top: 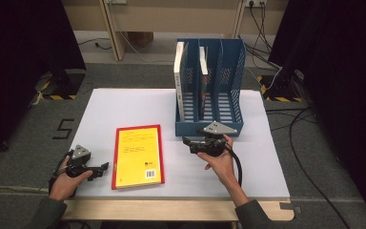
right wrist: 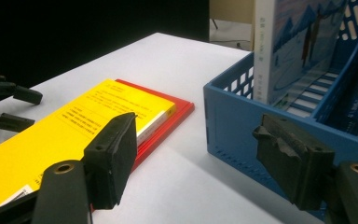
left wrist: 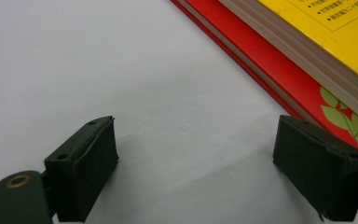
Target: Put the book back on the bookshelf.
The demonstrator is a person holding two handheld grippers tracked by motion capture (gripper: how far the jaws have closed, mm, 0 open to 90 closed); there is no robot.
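Note:
A yellow book (top: 137, 155) lies on a slightly larger red book (top: 161, 152) on the white table top (top: 124, 105), left of centre. My left gripper (top: 101, 170) rests on the table just left of the stack's near corner, open, with bare table between its jaws (left wrist: 196, 172); the red book (left wrist: 279, 65) and yellow book (left wrist: 335, 28) lie to its upper right. My right gripper (top: 188, 144) hovers between the stack and the blue file rack (top: 209, 86). It is open (right wrist: 200, 163) and holds nothing, with the yellow book (right wrist: 74, 126) to its left and the rack (right wrist: 237, 121) to its right.
The rack has three slots: a white-spined book (top: 178, 81) stands in the left one (right wrist: 289, 51), another book (top: 203, 76) in the middle one. In the right gripper view the left gripper (right wrist: 28, 109) shows far left. Cables lie on the floor to the right (top: 305, 143).

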